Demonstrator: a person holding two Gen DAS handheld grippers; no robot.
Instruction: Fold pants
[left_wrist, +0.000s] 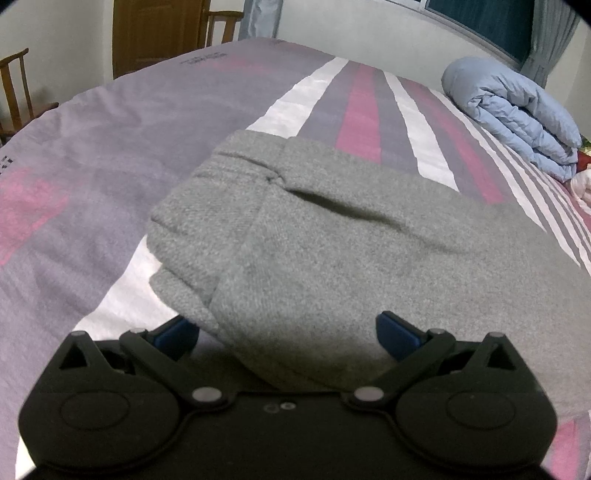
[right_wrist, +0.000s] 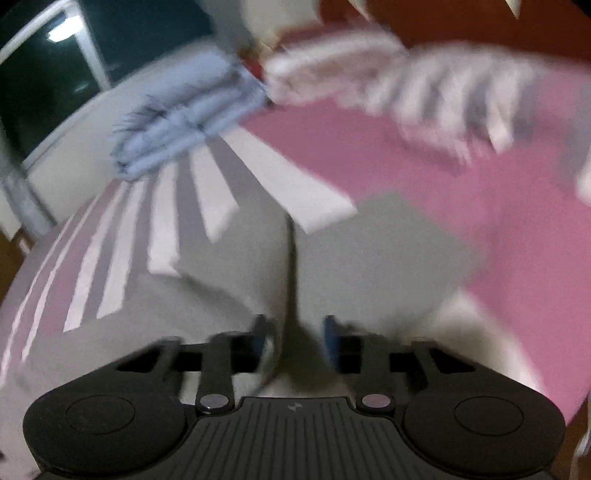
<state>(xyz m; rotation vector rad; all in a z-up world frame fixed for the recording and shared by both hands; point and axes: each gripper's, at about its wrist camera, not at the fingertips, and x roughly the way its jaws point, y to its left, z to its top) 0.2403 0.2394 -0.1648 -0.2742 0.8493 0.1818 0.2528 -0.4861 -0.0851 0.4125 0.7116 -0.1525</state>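
Observation:
Grey pants (left_wrist: 332, 236) lie folded in layers on the striped bedspread, the ribbed waistband at the far left end. My left gripper (left_wrist: 288, 332) is open, its blue-padded fingers spread wide around the near edge of the pants. In the blurred right wrist view, my right gripper (right_wrist: 295, 332) has its fingers close together on a fold of the grey pants (right_wrist: 369, 251), which rise as a ridge between them.
The bedspread (left_wrist: 110, 166) has pink, white and purple stripes. A folded light blue quilt (left_wrist: 517, 114) lies at the far right of the bed, also in the right wrist view (right_wrist: 184, 122). Wooden chairs (left_wrist: 14, 96) and a door stand beyond the bed.

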